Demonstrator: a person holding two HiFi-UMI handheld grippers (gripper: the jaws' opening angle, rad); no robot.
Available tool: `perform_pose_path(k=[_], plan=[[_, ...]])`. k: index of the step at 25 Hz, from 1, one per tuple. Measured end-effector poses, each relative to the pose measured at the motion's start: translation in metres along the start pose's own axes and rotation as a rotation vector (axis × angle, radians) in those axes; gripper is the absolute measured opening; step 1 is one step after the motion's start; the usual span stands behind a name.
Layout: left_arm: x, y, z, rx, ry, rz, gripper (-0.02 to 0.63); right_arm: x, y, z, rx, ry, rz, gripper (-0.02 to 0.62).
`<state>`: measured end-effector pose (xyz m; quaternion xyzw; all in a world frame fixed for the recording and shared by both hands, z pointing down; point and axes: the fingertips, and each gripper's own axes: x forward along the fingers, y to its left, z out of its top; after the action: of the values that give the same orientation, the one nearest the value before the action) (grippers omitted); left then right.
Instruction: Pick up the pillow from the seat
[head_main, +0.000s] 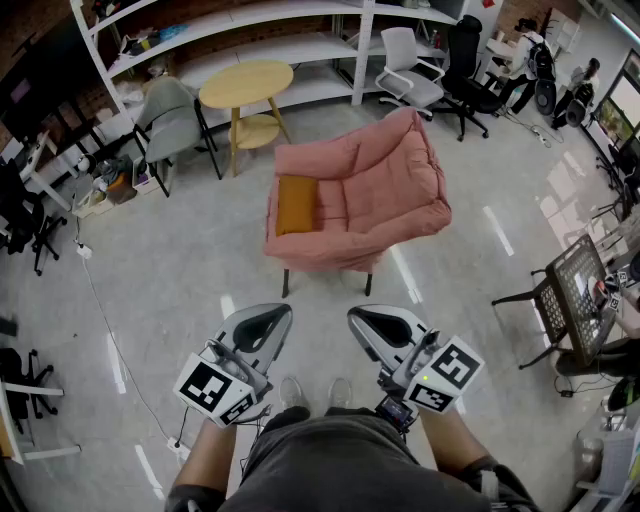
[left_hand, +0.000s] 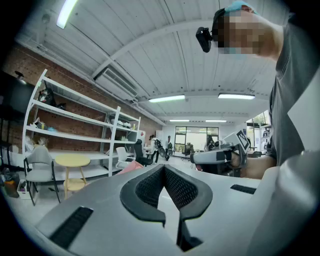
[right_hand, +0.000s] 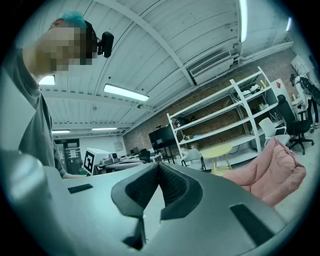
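Head view: pillow (head_main: 295, 204), mustard-orange, rectangular, soft cloth, on the seat of a pink quilted armchair (head_main: 385, 190), against the arm at the view's left. Left gripper view: left tongs (left_hand: 163, 168), grey shells, black ribbed pads, pressed together, empty. Right gripper view: right tongs (right_hand: 158, 167), same make, pressed together, empty.

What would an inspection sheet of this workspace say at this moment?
Surface: grey glossy floor.
Job's things: orange pillow lies on the pink armchair, by its arm at the picture's left; untouched.
Clutter: nothing seen near the armchair.
Grippers: left gripper and right gripper both have jaws together, empty, far from the pillow.
Cables: thin cable crosses the floor at left.
Surroundings: round yellow table, grey chair, white shelves.
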<state>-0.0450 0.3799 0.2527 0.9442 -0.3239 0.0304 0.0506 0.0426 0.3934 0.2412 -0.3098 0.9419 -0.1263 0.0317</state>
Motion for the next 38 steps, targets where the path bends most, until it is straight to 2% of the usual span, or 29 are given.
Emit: perform_pose_path(k=[13,24,32,38], plan=[[0.014,0.005,-0.012,-0.026,0.018,0.014,0.009,0.001,-0.016,-0.011,0.054,0.022,0.025,0.015],[0.033,0.008,-0.027,-0.048,0.047,0.073,0.009,-0.026,-0.056,-0.015,0.114,0.035,0.041,0.015],[0.044,0.051,-0.038,-0.102,0.061,0.142,0.009,-0.017,-0.098,-0.013,0.157,0.039,0.029,0.015],[0.061,0.105,-0.042,-0.117,0.053,0.135,0.009,0.024,-0.128,-0.022,0.168,0.069,0.015,0.015]])
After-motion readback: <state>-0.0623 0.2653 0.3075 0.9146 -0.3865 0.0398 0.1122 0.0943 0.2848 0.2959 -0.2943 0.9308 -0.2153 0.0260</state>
